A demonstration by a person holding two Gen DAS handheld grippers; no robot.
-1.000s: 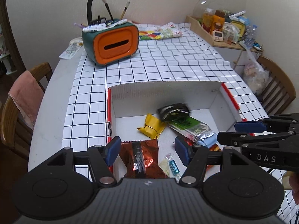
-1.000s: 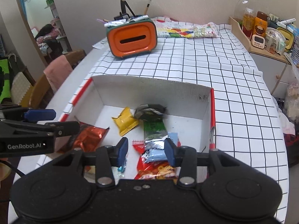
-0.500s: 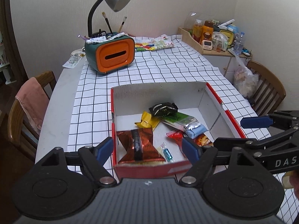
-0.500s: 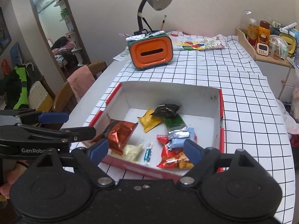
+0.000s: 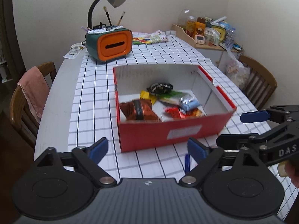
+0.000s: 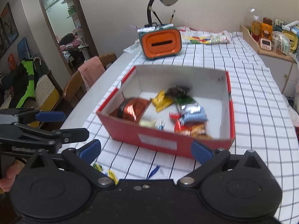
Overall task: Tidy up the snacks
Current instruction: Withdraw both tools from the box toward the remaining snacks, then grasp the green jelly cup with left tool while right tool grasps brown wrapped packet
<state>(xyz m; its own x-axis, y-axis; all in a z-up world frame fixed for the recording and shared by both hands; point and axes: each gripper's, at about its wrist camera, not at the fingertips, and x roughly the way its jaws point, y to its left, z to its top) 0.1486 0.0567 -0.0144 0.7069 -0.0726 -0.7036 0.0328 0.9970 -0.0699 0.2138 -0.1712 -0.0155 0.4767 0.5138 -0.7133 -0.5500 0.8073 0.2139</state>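
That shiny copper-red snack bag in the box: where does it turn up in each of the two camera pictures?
Left wrist view: the copper-red bag lies in the near-left corner of the red box, just left of centre.
Right wrist view: the same bag leans against the box's left wall, left of centre.
Shared landmark: the orange-fronted organizer beyond the box.

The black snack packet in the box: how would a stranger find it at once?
Find the red box on the checked tablecloth. Among its snacks, the black packet lies nearest the far white wall, beside a yellow packet. It alone is black with silvery marks.
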